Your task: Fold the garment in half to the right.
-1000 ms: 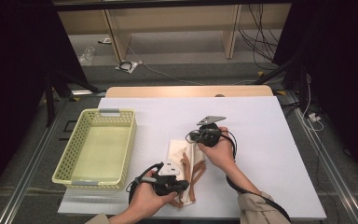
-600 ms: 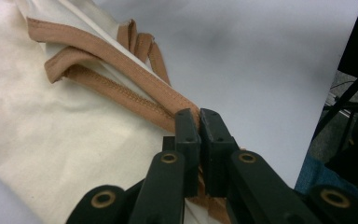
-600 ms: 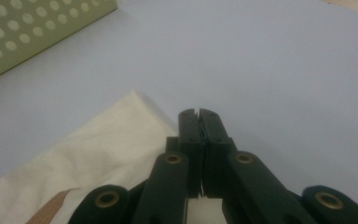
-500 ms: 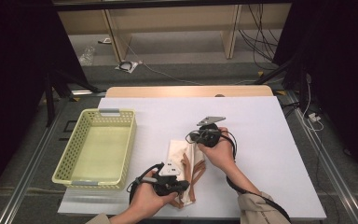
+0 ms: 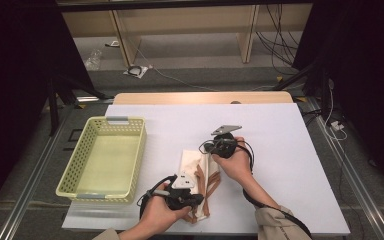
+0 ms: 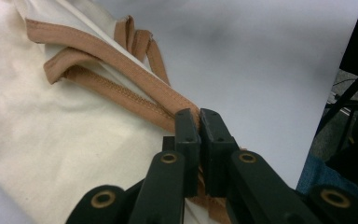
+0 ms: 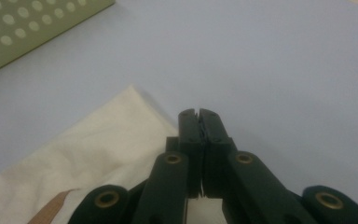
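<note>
A cream cloth bag [image 5: 192,161] with brown straps [image 5: 200,178] lies flat on the white table [image 5: 285,150], between my two grippers. At the bag's near end, my left gripper [image 5: 198,200] is shut on it. In the left gripper view the jaws [image 6: 199,116] pinch the brown-trimmed edge [image 6: 121,65] where the cream cloth [image 6: 51,140] ends. My right gripper [image 5: 206,147] is at the bag's far right edge. Its jaws [image 7: 198,114] are shut, with the cream cloth [image 7: 98,149] running in between them.
A yellow perforated basket [image 5: 105,120] stands on the table's left side; its wall [image 7: 28,32] appears in the right gripper view. Bare white table lies to the right and beyond the bag. The table's edges drop to a dark floor with cables.
</note>
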### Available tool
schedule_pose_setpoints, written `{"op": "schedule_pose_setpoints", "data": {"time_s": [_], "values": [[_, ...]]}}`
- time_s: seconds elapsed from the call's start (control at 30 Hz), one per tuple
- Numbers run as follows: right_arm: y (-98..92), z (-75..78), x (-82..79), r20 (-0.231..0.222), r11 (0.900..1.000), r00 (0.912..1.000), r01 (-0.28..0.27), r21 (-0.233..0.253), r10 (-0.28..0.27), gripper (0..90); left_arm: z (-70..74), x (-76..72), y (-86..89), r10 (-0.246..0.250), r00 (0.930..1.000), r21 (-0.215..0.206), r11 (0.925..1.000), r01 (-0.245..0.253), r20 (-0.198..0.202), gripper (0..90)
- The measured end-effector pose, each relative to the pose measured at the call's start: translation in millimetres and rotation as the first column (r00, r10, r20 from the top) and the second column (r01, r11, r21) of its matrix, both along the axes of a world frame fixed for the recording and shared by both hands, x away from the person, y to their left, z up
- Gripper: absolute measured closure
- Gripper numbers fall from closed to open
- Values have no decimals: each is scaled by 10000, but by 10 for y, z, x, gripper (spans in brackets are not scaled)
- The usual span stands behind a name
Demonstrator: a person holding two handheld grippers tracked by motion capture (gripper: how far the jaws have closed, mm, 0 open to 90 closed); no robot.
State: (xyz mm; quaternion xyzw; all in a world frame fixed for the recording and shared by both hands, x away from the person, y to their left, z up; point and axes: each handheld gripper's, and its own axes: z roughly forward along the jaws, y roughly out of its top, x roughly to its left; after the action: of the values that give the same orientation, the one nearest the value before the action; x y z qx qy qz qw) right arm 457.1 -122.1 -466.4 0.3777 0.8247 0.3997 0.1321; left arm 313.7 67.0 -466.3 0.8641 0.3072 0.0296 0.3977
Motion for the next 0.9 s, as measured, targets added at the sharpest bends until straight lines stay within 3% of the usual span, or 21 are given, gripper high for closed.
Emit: {"op": "schedule_pose_setpoints", "data": {"time_s": [0.9], "values": [[-27,-37,-5,-60,9999,10000,37,-119,-37,892,-31,0,-46,-76,10000,99,9999,76,-1,858]]}}
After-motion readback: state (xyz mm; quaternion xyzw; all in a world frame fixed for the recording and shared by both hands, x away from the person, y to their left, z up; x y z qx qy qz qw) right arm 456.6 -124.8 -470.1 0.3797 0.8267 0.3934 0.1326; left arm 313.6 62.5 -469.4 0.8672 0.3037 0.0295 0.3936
